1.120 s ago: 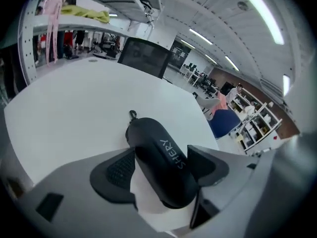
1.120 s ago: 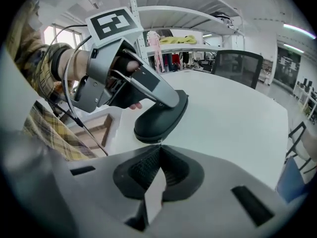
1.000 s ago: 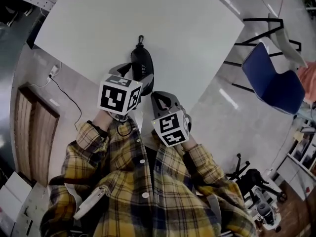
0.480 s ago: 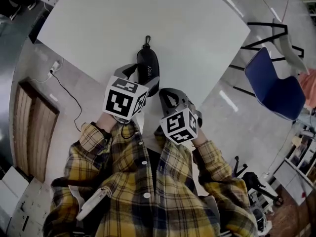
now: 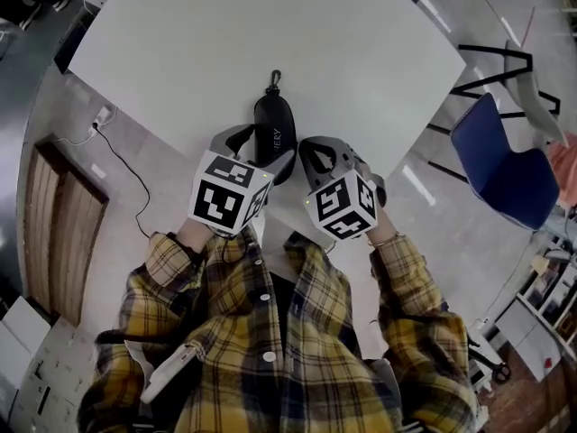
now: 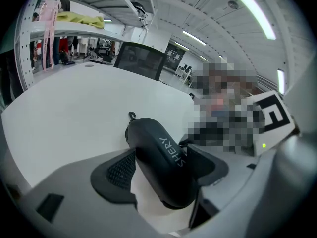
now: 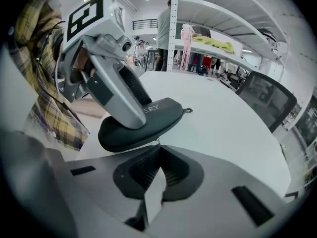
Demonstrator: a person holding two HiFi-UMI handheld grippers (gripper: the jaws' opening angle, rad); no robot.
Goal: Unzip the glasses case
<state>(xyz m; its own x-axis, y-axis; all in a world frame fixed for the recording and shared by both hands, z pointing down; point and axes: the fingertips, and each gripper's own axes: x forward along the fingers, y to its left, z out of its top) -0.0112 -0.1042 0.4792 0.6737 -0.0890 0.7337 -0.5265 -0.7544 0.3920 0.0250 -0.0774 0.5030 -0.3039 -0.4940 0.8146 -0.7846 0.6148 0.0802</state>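
A black zipped glasses case (image 5: 275, 132) lies near the front edge of the white table (image 5: 270, 34), its clip (image 5: 274, 78) pointing away from me. My left gripper (image 5: 260, 152) is shut on the case's near end; in the left gripper view the case (image 6: 163, 157) fills the space between the two pads (image 6: 121, 170). My right gripper (image 5: 308, 153) sits against the case's right side. In the right gripper view its jaws (image 7: 157, 148) are closed to a point on the small metal zipper pull (image 7: 156, 142) at the case's (image 7: 148, 118) edge.
A blue chair (image 5: 500, 156) stands on the floor to the right of the table. A cable and plug (image 5: 99, 129) lie on the floor at the left. A black office chair (image 6: 141, 61) stands at the table's far side, with shelving (image 7: 213, 43) beyond.
Both grippers have moved forward onto the table edge. The left one has come around the case's near end, and the right one has come up against the case's right side.
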